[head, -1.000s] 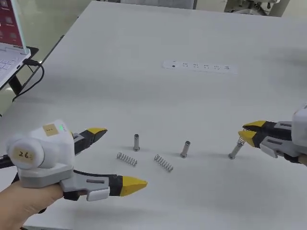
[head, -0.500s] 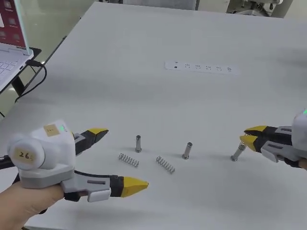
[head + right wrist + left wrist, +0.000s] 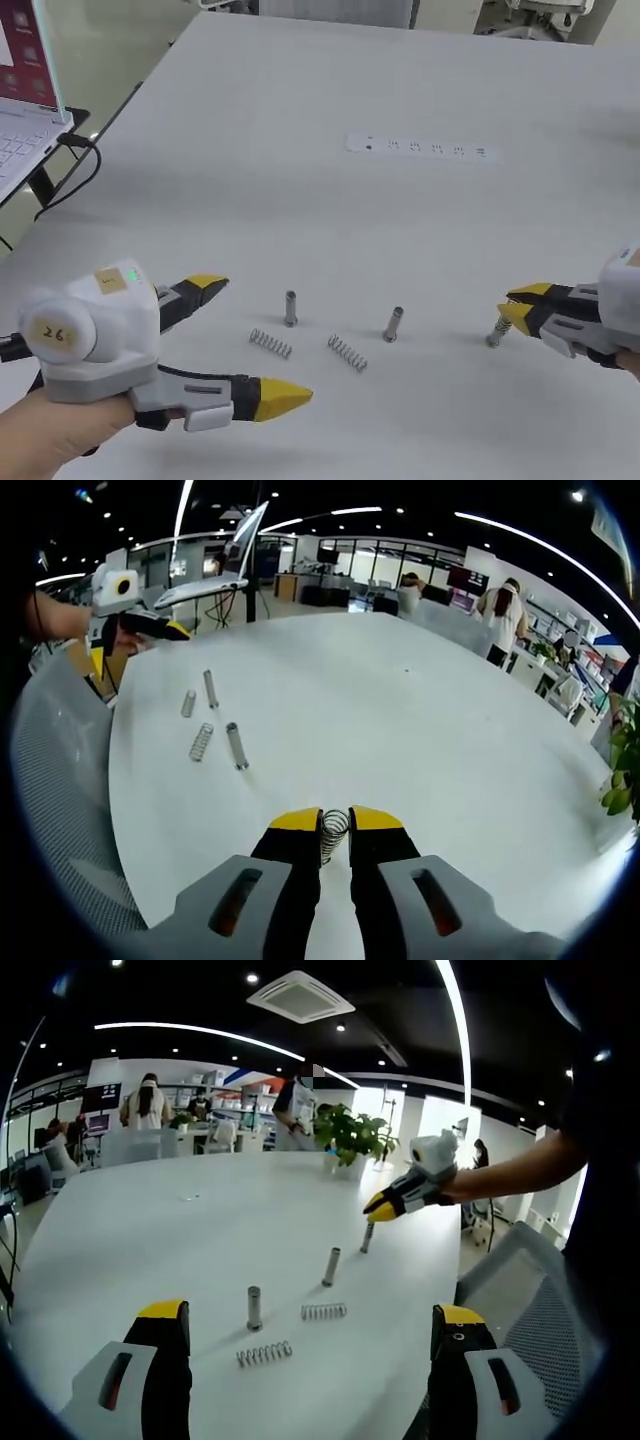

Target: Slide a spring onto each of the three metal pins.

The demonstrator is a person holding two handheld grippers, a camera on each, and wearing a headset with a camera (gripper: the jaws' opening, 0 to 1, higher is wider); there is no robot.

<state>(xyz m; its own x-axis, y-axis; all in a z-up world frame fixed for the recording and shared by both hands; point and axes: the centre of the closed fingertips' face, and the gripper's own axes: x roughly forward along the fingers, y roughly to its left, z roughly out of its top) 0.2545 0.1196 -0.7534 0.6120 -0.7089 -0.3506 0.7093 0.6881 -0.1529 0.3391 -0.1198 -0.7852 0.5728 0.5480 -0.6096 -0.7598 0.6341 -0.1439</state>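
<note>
Three short metal pins stand in a row on the white table: left pin (image 3: pixel 290 307), middle pin (image 3: pixel 393 323), and right pin (image 3: pixel 495 333), which leans. Two loose springs (image 3: pixel 270 343) (image 3: pixel 347 352) lie in front of them. My right gripper (image 3: pixel 517 305) is shut on a third spring (image 3: pixel 335 830) at the top of the right pin; the jaws hide the pin in the right gripper view. My left gripper (image 3: pixel 245 342) hovers near the front left of the pins, open and holding nothing. The left gripper view has the pins (image 3: pixel 254 1307) (image 3: pixel 331 1266) (image 3: pixel 367 1237) ahead of the wide-apart jaws.
A white power strip (image 3: pixel 418 148) lies flat farther back on the table. An open laptop (image 3: pixel 18 110) and a black cable (image 3: pixel 72 165) sit off the table's left edge. People and a potted plant (image 3: pixel 350 1135) are beyond the far end.
The head view has drifted, so everything sits lower in the picture. The right gripper still holds the spring at the right pin's top. The left gripper stays open in the same place.
</note>
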